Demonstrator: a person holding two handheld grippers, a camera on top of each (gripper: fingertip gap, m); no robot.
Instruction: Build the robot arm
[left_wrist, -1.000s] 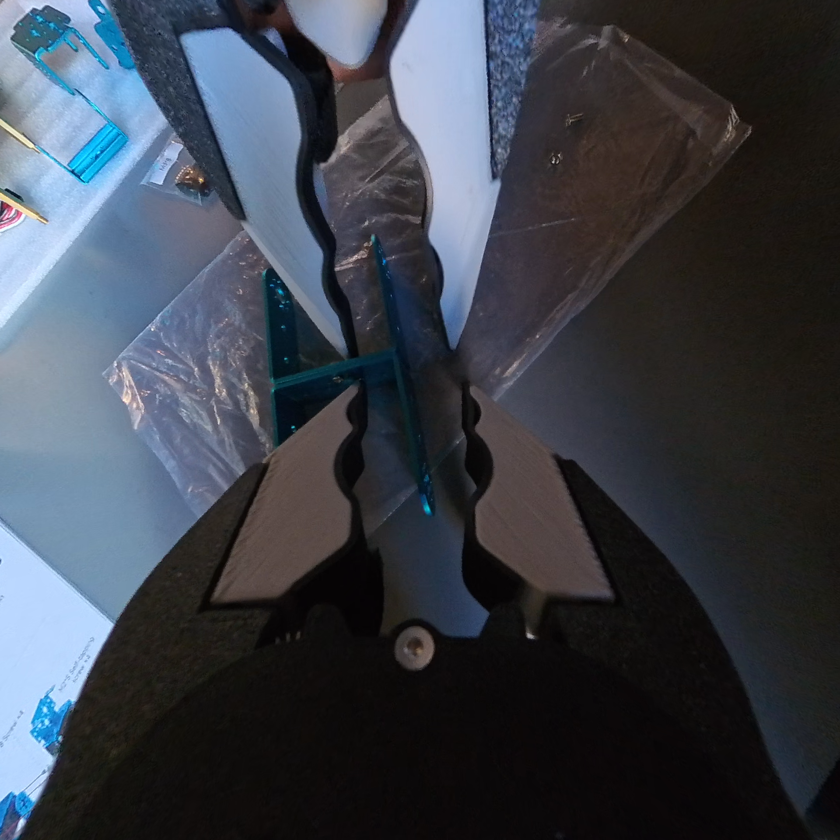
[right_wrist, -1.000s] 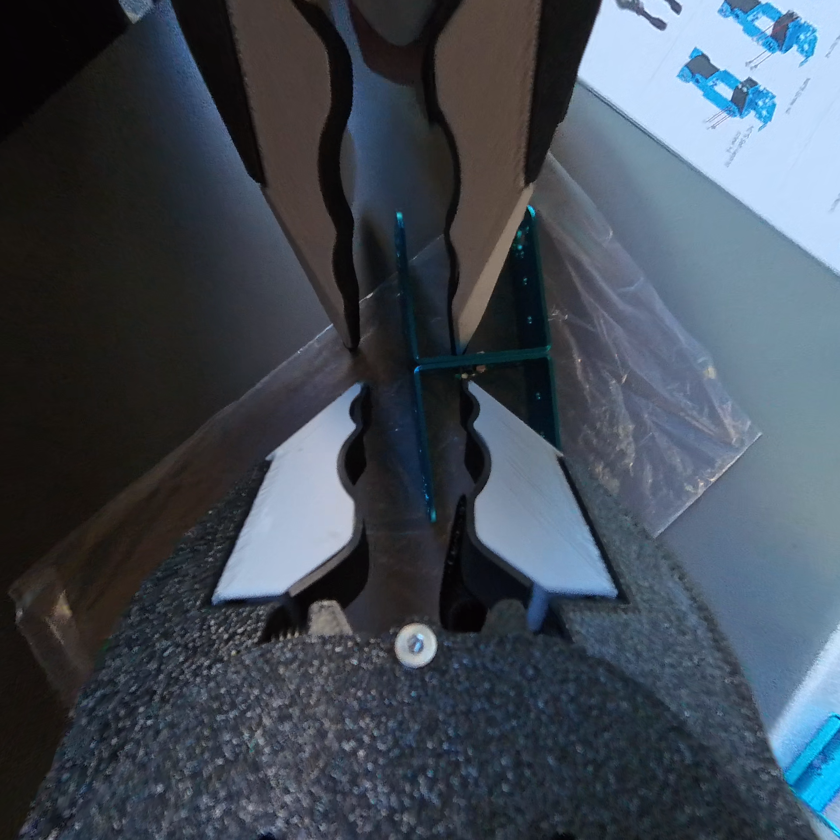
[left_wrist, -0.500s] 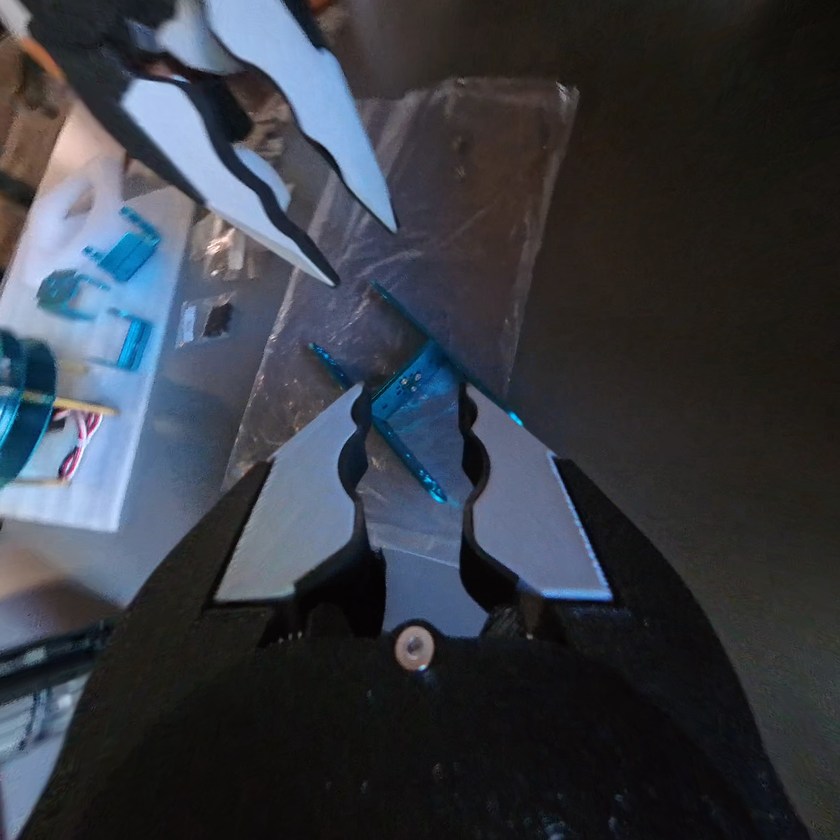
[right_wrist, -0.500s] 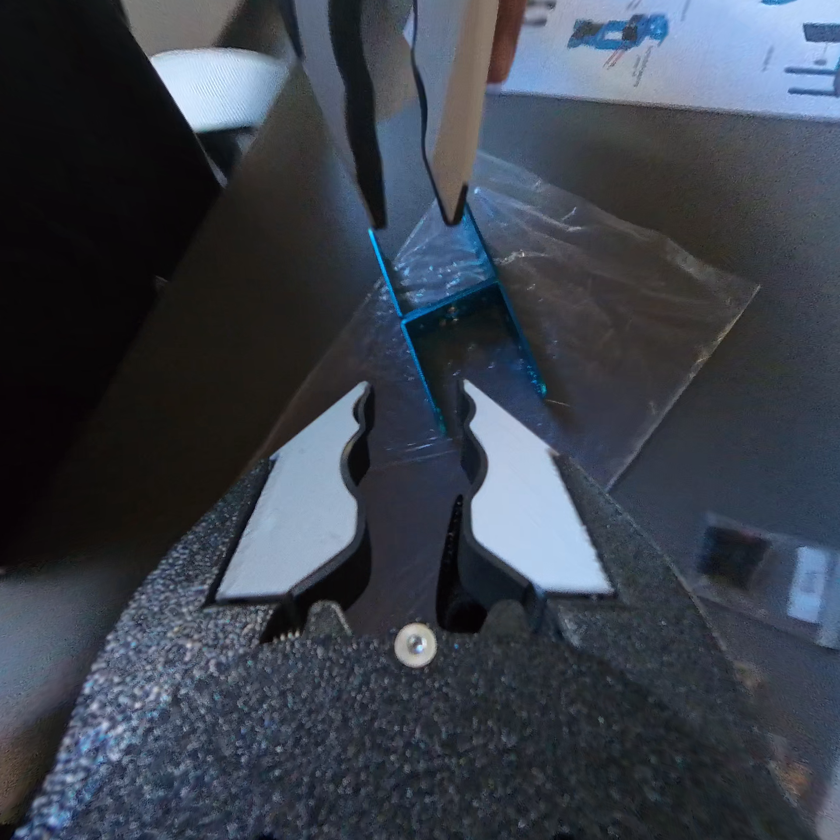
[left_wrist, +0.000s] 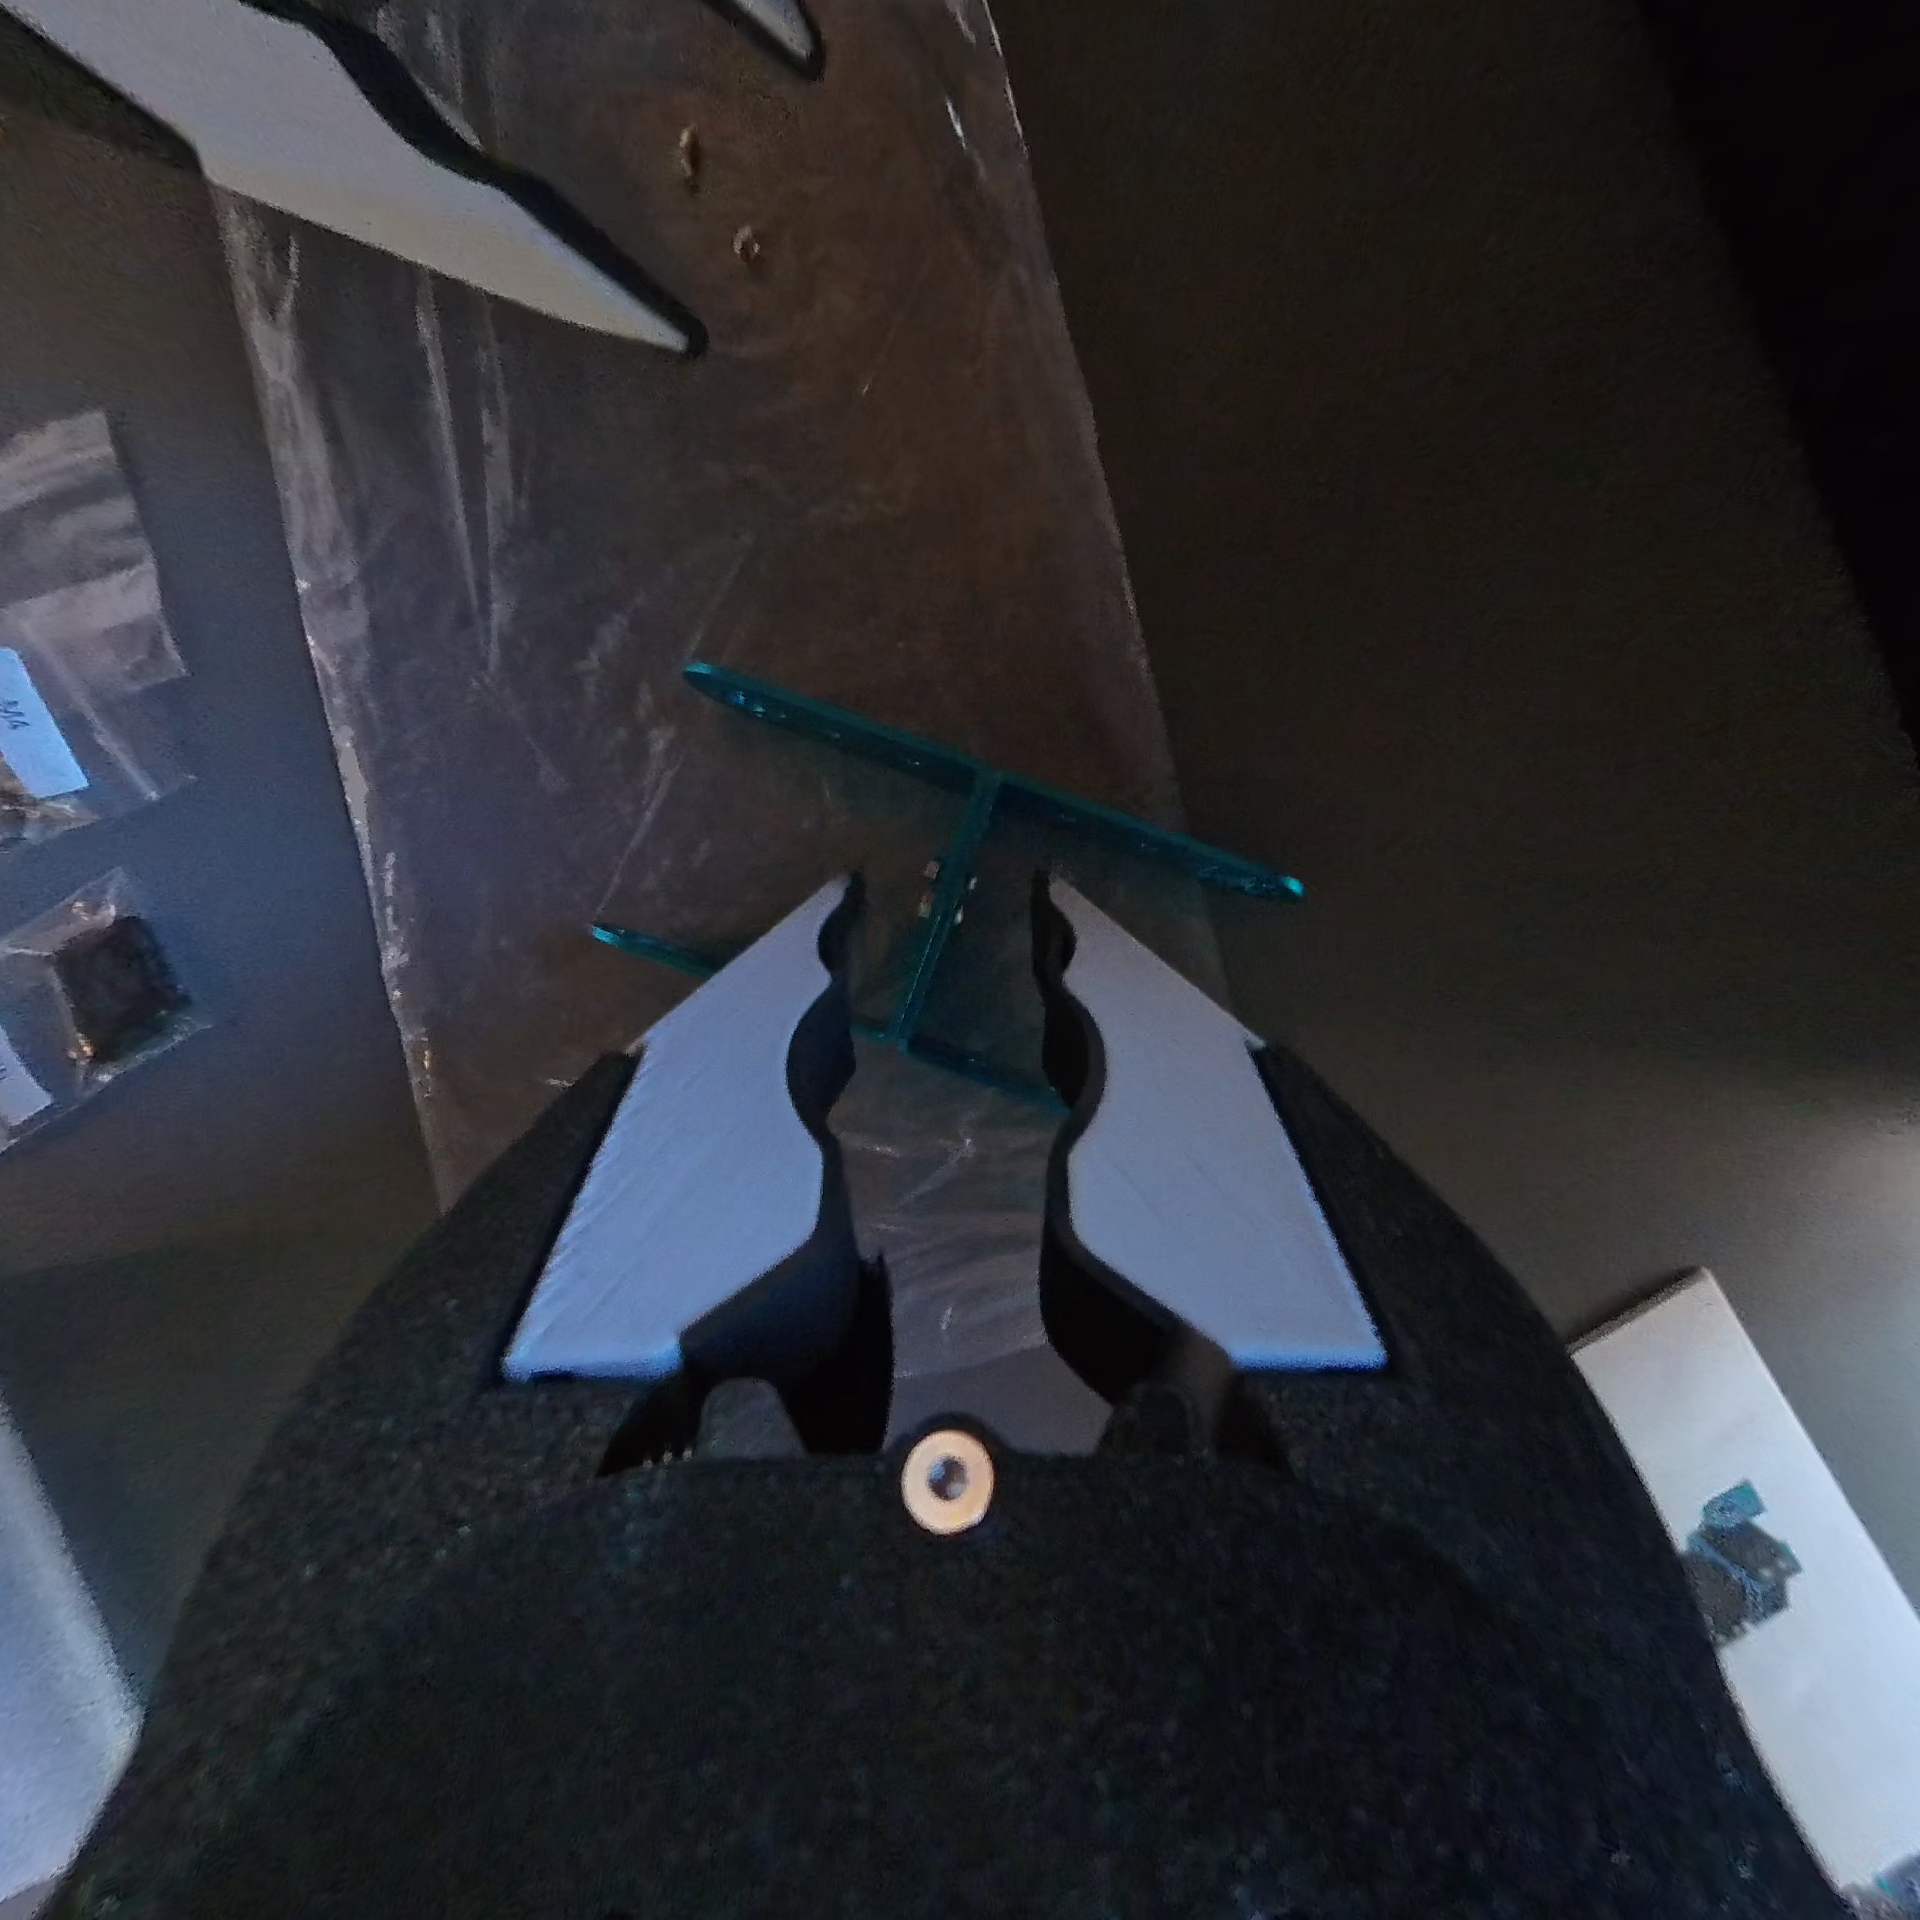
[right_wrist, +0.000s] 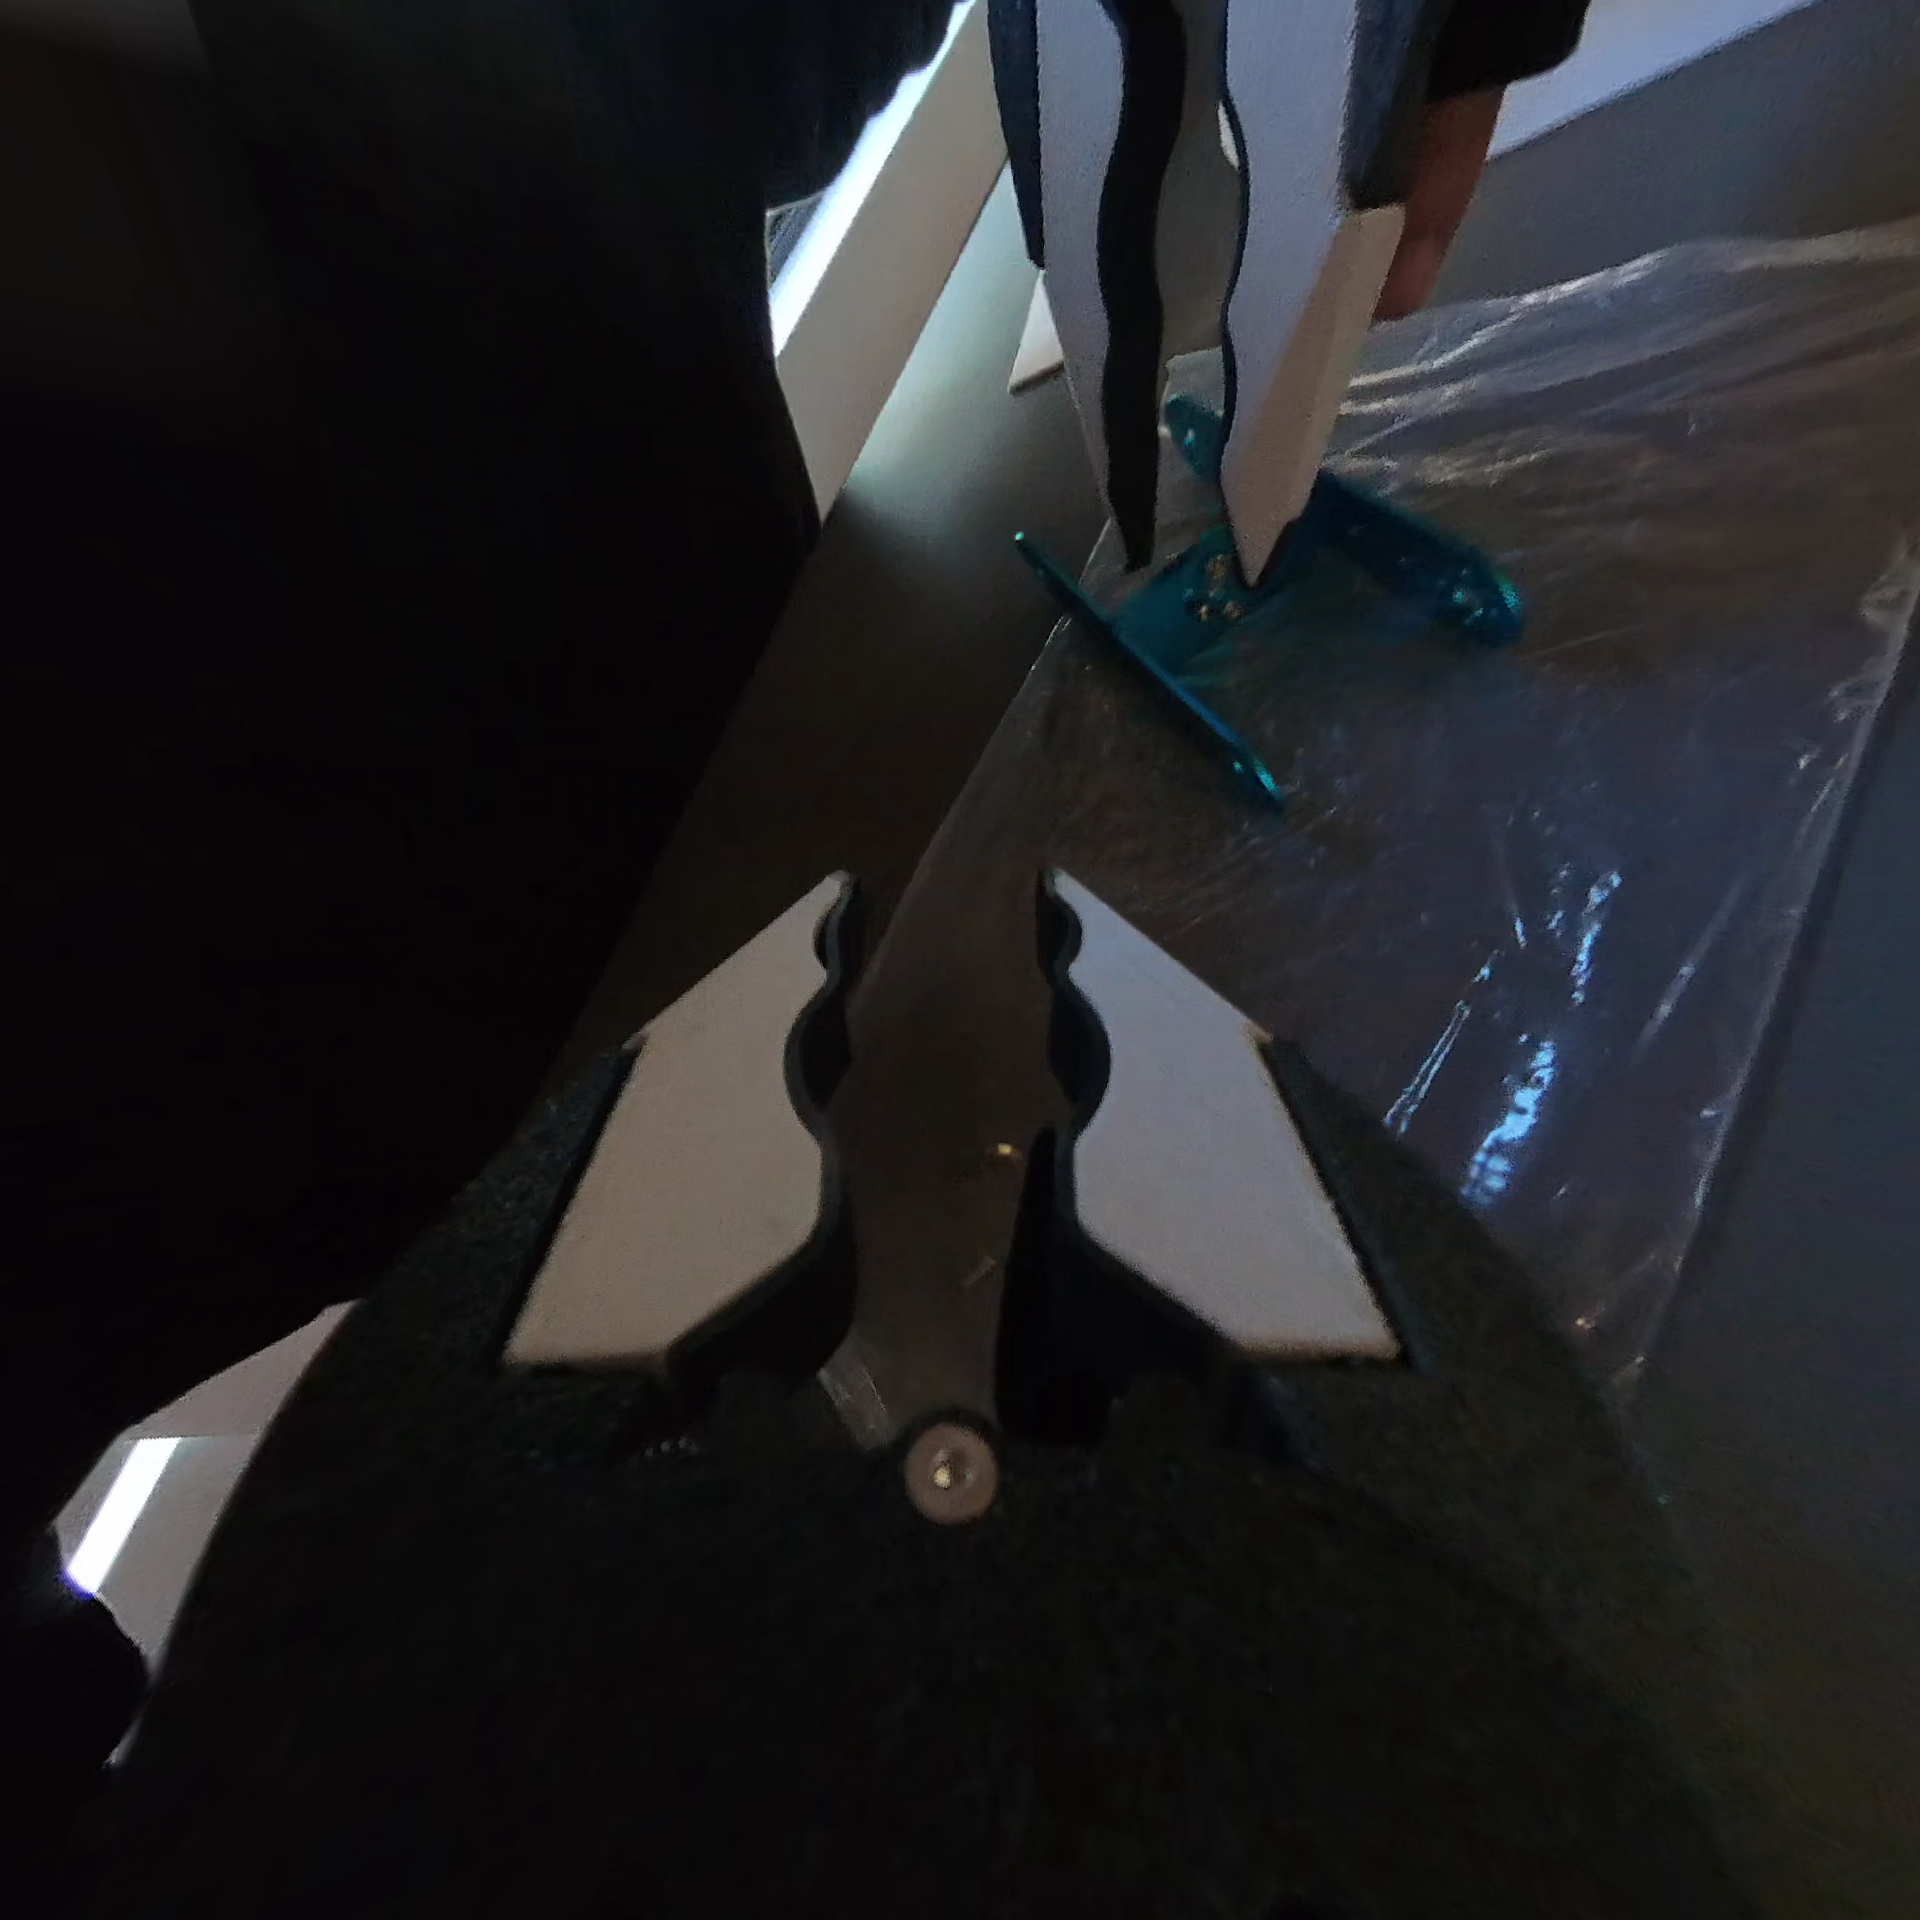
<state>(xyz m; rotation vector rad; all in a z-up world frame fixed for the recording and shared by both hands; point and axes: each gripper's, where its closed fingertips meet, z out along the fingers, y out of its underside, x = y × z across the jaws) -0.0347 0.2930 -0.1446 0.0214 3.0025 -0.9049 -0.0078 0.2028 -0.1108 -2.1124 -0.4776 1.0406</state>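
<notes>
- Left wrist view: my left tongs (left_wrist: 943, 894) stand part open astride the cross-web of a teal H-shaped metal bracket (left_wrist: 977, 821). One tip sits on each side of the web, and I cannot tell whether either pad touches it.
- The bracket stands on edge on a clear crinkled plastic bag (left_wrist: 520, 623) spread over the dark worktop (left_wrist: 1455, 520).
- My right tongs (right_wrist: 945, 894) are equally part open and hold nothing. They hang over the bag's near corner, well apart from the bracket.
- Two small screws (left_wrist: 743, 244) lie inside the bag, near the right tongs.
- Small packets of parts (left_wrist: 104, 977) crowd the left side and a white printed sheet (left_wrist: 1745, 1558) lies to the right. The worktop's edge runs close beside the bag in the right wrist view, and the far side looks open.
</notes>
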